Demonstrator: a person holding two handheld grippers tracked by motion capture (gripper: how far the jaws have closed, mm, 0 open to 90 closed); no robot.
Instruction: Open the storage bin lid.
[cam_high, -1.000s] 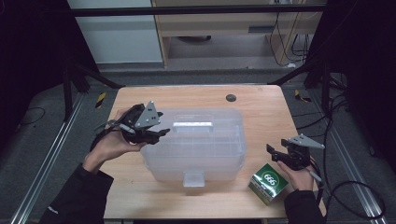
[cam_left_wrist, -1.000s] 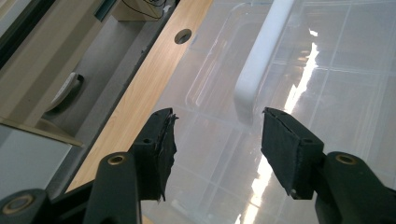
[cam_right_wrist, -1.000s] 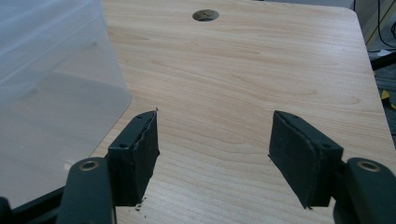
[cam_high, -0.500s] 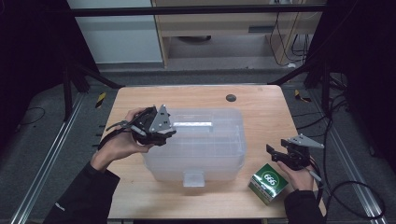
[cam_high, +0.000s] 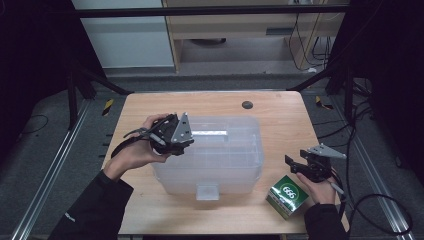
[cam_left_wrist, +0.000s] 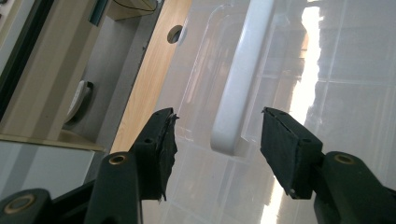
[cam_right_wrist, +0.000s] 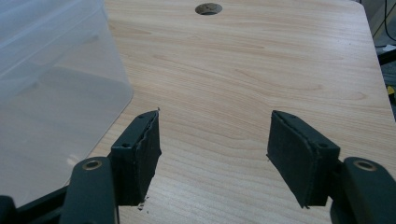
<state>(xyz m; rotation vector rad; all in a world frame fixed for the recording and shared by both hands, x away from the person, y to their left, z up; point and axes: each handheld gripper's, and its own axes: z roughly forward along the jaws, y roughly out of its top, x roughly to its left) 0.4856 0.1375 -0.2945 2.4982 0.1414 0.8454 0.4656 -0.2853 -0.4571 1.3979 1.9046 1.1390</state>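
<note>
A clear plastic storage box (cam_high: 220, 160) with a lid stands in the middle of the wooden table (cam_high: 280, 125). A white handle (cam_high: 210, 133) lies flat on the lid. My left gripper (cam_high: 189, 141) hovers over the lid's left part, pointing right. In the left gripper view its jaws (cam_left_wrist: 217, 133) stand open on either side of the near end of the handle (cam_left_wrist: 238, 88), without touching it. My right gripper (cam_high: 291, 165) is held low at the table's right side, open, with only bare wood between its jaws (cam_right_wrist: 212, 140). The box wall (cam_right_wrist: 51, 84) is to its left.
A small green carton (cam_high: 289, 195) sits at the table's front right, just beside the right hand. A round cable hole (cam_high: 247, 105) is in the table's far side. Dark frame posts and cables flank the table; a cabinet stands behind it.
My left gripper has moved to the right, from the box's left edge to over the lid near the handle. The right gripper has stayed where it was.
</note>
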